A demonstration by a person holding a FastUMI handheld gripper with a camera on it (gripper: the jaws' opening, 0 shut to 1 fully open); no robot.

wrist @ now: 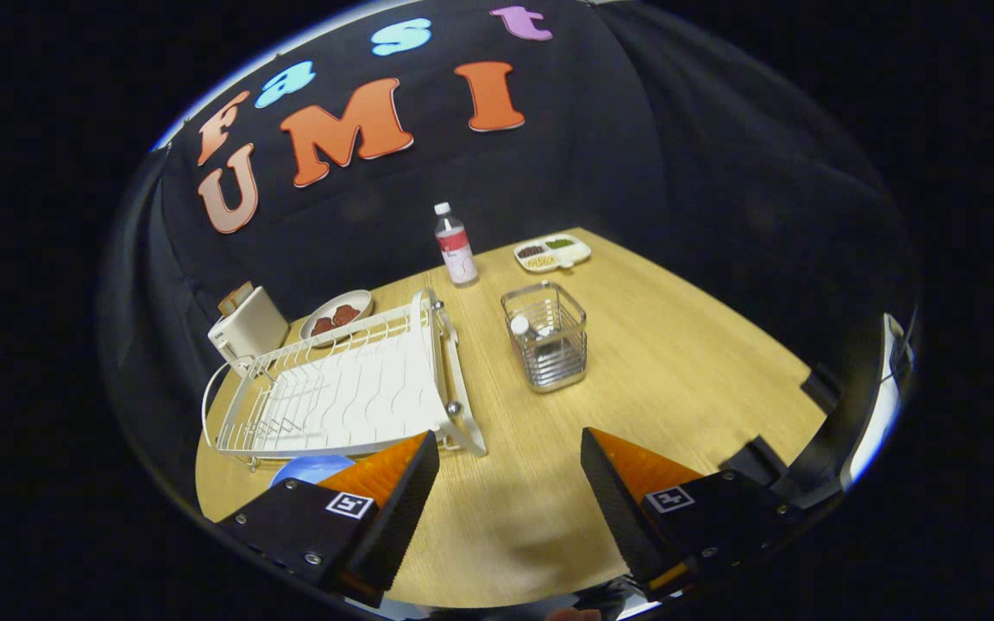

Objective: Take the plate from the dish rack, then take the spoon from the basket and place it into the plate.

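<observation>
Gripper [510,483] spread wide, nothing between the fingers, just bare table [678,362] under the gap. Dish rack [350,388] sits ahead and off to the left finger's side, slots look vacant. Blue plate [311,470] lies flat on the table just in front of the rack, partly hidden behind the left finger, so the plate step reads as done. Wire basket [546,336] stands beyond the fingers, a bit right of the rack, well apart from the plate; spoon [525,328] leans inside it, white handle end up near the rim, bowl end hard to make out through the wires. Next up is likely the spoon grab.

Risks: basket is narrow and light-looking, wide fingers could catch the rim and tip or drag it. Spoon handle is thin and smooth, pinch may slip or lever it against the wires. Plate is low and half hidden, drop could miss it or clip the rack edge. Bottle [456,246] behind the basket could get knocked on an overshoot
</observation>
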